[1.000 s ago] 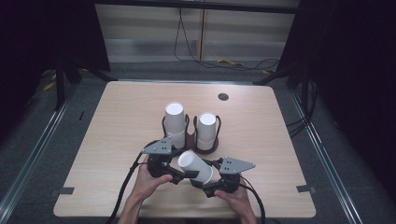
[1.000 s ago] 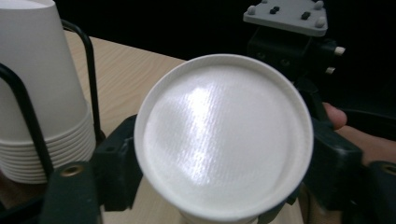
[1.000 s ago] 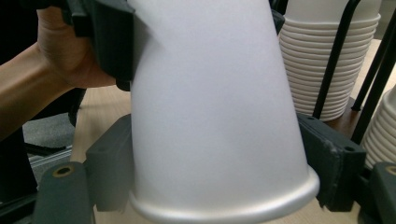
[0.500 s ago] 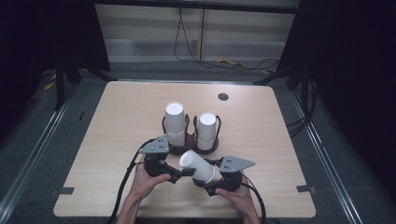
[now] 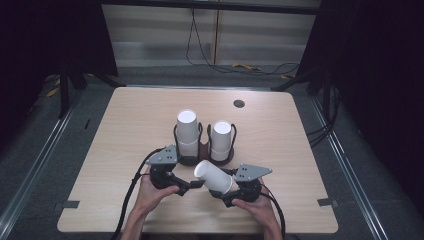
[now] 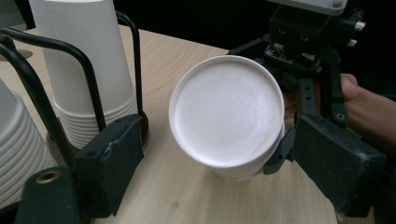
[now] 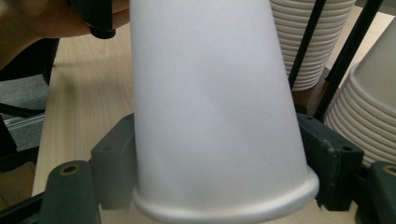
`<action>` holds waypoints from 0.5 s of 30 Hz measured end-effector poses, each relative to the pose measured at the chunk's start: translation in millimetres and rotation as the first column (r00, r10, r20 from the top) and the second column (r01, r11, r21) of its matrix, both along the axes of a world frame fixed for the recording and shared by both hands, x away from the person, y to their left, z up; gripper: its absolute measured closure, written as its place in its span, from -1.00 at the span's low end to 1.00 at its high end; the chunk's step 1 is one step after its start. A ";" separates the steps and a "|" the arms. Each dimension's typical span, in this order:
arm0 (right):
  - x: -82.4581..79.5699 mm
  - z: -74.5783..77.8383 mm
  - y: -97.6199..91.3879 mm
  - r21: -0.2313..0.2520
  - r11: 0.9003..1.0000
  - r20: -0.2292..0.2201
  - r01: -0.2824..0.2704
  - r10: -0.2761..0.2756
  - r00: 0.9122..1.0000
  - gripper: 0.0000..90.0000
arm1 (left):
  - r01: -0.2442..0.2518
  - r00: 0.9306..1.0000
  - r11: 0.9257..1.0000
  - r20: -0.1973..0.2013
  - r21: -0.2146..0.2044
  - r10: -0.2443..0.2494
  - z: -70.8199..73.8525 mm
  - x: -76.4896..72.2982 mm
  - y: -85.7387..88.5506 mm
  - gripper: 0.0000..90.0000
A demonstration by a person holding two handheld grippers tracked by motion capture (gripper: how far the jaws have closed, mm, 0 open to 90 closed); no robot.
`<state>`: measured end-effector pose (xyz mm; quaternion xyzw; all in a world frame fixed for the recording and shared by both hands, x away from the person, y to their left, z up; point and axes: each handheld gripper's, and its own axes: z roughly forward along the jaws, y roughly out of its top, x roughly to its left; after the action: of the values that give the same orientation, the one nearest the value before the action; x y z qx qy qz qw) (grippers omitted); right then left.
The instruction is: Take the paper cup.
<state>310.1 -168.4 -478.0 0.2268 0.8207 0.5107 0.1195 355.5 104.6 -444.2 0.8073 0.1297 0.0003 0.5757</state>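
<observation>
Since the earlier frames little has shifted: your hands have stayed low at the near edge of the bench [image 5: 125, 125], and the white paper cup [image 5: 215, 176] has tipped only slightly, its closed bottom a touch more toward your left side. Your right gripper [image 5: 231, 192] has its jaws clamped on the cup near the rolled rim, one pad on each side of the wall. Your left gripper [image 5: 192, 184] has its jaws spread wide on either side of the cup's bottom end, not touching it as far as I can tell. So the cup looks to be already out of the stacks and lifted; what seems left is for the left jaws to close on the bottom end, whether to take it over or to pull a nested cup free. The cup lies tilted between the grippers, just in front of the black wire holder [image 5: 204, 149] with its two stacks of cups [image 5: 188, 132]. It is plain white, tapered and undented, with a flat recessed base.
</observation>
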 end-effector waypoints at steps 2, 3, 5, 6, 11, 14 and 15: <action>-0.1 0.3 -0.3 -0.003 1.000 -0.001 -0.002 0.002 1.000 -0.48 | -0.002 1.000 1.000 0.005 0.002 0.002 0.5 0.2 0.8 -0.64; -0.1 0.9 -0.7 -0.014 1.000 -0.002 -0.003 0.003 1.000 -0.48 | -0.007 1.000 1.000 0.006 0.008 0.007 0.9 0.4 1.5 -0.58; -0.1 1.2 -1.1 -0.018 1.000 0.000 -0.004 0.004 1.000 -0.48 | -0.002 1.000 1.000 0.003 0.009 0.002 0.7 0.8 2.0 -0.54; -0.2 1.6 -1.4 -0.023 1.000 0.000 -0.004 0.004 1.000 -0.48 | -0.005 1.000 1.000 -0.001 0.009 0.005 0.5 0.9 2.0 -0.53; 0.5 5.8 -1.5 -0.044 0.999 -0.001 -0.016 0.016 1.000 -0.48 | -0.014 1.000 1.000 0.008 0.021 0.013 1.7 1.7 4.8 -0.57; 2.0 8.4 -0.7 -0.057 0.998 0.002 -0.023 0.023 1.000 -0.47 | -0.004 1.000 0.999 0.011 0.035 0.004 1.9 1.4 5.9 -0.54; 2.4 9.3 -0.3 -0.066 0.998 0.002 -0.020 0.020 1.000 -0.47 | -0.002 1.000 0.999 0.012 0.036 0.001 1.8 1.3 6.1 -0.53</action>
<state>312.5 -168.7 -468.7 0.2139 0.8391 0.4849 0.1228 356.8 110.7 -442.4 0.8175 0.1269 0.0079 0.5618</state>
